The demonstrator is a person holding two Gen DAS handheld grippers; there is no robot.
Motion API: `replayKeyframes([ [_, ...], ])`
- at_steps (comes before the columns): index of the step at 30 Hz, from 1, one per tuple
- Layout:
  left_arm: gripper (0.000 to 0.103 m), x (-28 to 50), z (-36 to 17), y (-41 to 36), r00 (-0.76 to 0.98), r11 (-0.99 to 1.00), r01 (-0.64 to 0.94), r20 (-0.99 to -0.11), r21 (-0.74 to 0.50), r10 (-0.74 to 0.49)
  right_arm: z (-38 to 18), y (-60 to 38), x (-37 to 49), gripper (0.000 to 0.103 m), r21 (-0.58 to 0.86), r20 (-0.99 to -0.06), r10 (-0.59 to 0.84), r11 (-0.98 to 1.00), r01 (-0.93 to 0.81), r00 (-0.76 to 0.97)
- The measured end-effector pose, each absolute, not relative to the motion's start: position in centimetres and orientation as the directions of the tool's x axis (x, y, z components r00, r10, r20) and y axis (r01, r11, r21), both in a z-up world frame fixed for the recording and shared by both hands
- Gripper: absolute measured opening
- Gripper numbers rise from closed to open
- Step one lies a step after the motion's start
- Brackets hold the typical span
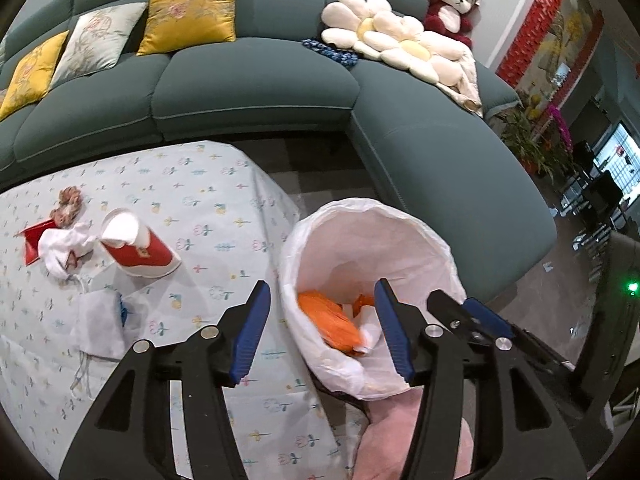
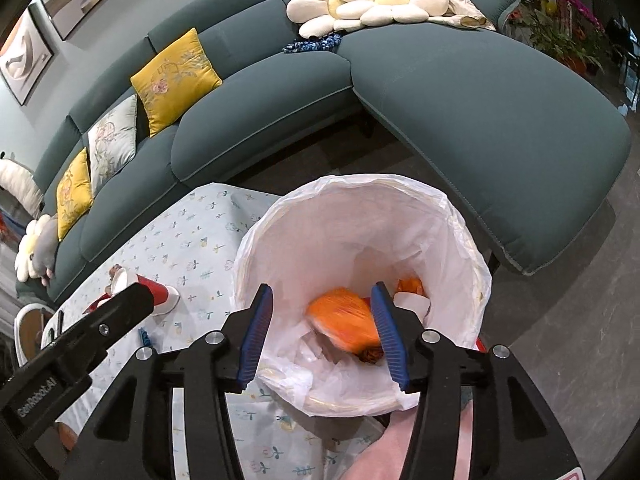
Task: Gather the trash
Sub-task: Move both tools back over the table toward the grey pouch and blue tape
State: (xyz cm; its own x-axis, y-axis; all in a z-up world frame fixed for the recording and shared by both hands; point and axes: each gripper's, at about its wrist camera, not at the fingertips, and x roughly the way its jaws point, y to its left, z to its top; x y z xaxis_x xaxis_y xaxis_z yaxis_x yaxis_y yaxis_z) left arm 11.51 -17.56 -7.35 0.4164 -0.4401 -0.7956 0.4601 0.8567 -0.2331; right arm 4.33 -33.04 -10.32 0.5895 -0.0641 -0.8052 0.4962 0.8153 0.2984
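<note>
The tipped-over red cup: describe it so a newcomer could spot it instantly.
Start at the floral tablecloth before the teal sofa. Left of the white-lined bin lies a trash cluster; the red cup lies on its side there, its white inside facing the sofa, unlike the crumpled white tissue beside it.

Lighting: even indoor light is falling softly, casting faint shadows.
Blur: orange wrapper (image 2: pixel 344 318) is smearing.
Edges: fisheye is bending sofa (image 1: pixel 256 92), corners darkening.

Teal sectional sofa (image 1: pixel 256 92), yellow cushions (image 1: pixel 192 12), framed pictures (image 2: pixel 24 52) on grey wall, dark floor (image 2: pixel 568 320)
</note>
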Motion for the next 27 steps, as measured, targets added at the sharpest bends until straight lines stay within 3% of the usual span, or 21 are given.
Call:
replayKeyframes([
  [24,0.051,12.5,-8.6,-10.3,0.455,0.911,0.335,-0.806,-0.240,-0.379,-9.1,-26.9,5.7,0.059,0.244,-0.811,-0.042,0.882,0.403,0.583],
  [27,0.064,12.6,-9.1,-8.5,0.471,0.928,0.300,-0.811,-0.222,-0.347,-9.1,-26.0,5.9,0.060,0.240,-0.813,-0.036,0.889,0.390,0.581],
])
